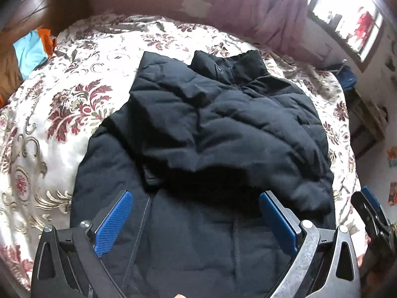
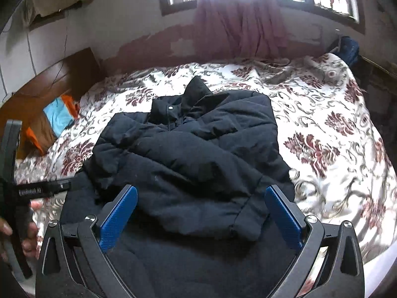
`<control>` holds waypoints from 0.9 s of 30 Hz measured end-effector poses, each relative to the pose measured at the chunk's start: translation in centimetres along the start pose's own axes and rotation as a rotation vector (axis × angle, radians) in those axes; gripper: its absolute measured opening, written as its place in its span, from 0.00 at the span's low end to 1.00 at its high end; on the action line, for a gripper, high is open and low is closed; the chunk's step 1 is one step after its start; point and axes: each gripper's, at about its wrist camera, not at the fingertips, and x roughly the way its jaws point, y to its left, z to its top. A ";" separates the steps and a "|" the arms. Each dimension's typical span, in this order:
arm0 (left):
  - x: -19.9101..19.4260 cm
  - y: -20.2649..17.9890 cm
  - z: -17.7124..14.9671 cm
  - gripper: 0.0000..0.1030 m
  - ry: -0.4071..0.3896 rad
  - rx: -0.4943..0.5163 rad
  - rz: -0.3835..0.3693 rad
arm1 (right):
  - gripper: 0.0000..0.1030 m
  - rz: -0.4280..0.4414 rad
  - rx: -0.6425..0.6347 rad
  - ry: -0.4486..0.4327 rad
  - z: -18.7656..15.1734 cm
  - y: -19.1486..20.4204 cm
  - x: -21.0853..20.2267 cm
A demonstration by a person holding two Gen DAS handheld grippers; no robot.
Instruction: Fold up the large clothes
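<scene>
A large black padded jacket point(image 1: 211, 129) lies on the flowered bedspread point(image 1: 49, 124), collar at the far end, both sleeves folded across its front. It also shows in the right wrist view point(image 2: 188, 164). My left gripper point(image 1: 196, 198) is open and empty, hovering over the jacket's near hem. My right gripper point(image 2: 201, 193) is open and empty, above the jacket's near part by the folded sleeve cuff point(image 2: 245, 226). The right gripper's edge shows at the right of the left wrist view point(image 1: 372, 213). The left gripper's handle, held in a hand, shows at the left of the right wrist view point(image 2: 15, 198).
A wooden headboard point(image 2: 62, 74) stands at the left with blue and orange cloth point(image 2: 59, 116) beside it. A pink curtain point(image 2: 238, 24) hangs under the window at the far wall. A dark blue item point(image 2: 349, 47) sits at the bed's far right corner.
</scene>
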 end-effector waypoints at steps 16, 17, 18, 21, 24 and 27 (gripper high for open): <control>5.0 -0.9 11.5 1.00 0.068 -0.076 0.200 | 0.98 0.023 -0.053 0.070 9.5 -0.2 9.7; 5.7 -0.7 12.2 1.00 0.067 -0.064 0.198 | 0.98 0.021 -0.060 0.069 10.0 0.1 10.5; 6.5 -0.5 12.8 1.00 0.073 -0.051 0.192 | 0.98 0.023 -0.071 0.069 10.5 0.5 11.4; 8.9 0.3 15.2 1.00 0.086 -0.020 0.161 | 0.98 0.030 -0.101 0.073 11.8 1.5 13.5; 10.5 1.1 18.2 1.00 0.043 -0.002 0.118 | 0.98 0.048 -0.112 0.065 13.9 2.1 16.2; 12.0 1.5 21.7 1.00 0.004 0.018 0.111 | 0.98 0.072 -0.100 0.099 16.6 2.2 19.6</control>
